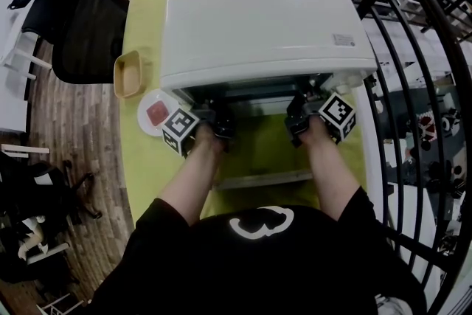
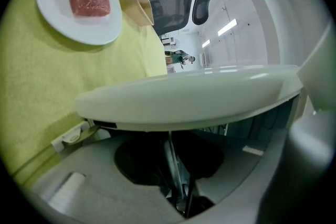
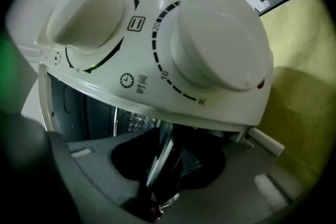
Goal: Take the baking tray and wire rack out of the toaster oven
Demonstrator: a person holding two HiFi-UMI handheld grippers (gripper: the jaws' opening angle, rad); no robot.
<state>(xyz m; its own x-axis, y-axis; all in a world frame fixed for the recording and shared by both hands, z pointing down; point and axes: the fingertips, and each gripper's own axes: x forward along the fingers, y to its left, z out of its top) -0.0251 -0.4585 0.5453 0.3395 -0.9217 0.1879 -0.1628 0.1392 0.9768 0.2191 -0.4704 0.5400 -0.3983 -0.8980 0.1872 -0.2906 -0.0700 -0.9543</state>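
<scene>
A white toaster oven (image 1: 258, 26) stands on the yellow-green counter (image 1: 147, 4). Its glass door (image 1: 262, 151) is dropped flat toward the person, and both forearms reach in over it. The left tool (image 1: 218, 122) sits at the left of the oven's mouth and the right tool (image 1: 301, 118) at the right, each marker cube just outside the opening. In the left gripper view the left tool (image 2: 177, 181) is closed on a thin bright metal rim (image 2: 173, 157) that stands edge-on between its grey pads, just under the oven's white shell (image 2: 199, 97). The right gripper view shows the same: the right tool (image 3: 157, 186) is clamped on the shiny metal rim (image 3: 160, 157) below the control panel (image 3: 152, 55) with its two white knobs (image 3: 218, 42). The rim lies level at the mouth, still inside the oven and above the open door. Whether it belongs to the baking tray alone or to the wire rack as well cannot be told, as the shell hides the rest. On the counter to the left of the oven a white plate (image 1: 147, 125) carries a red block of meat (image 1: 157, 113). A tan dish (image 1: 120, 77) stands just beyond the plate, and a black office chair (image 1: 81, 26) is off the counter's left side.
</scene>
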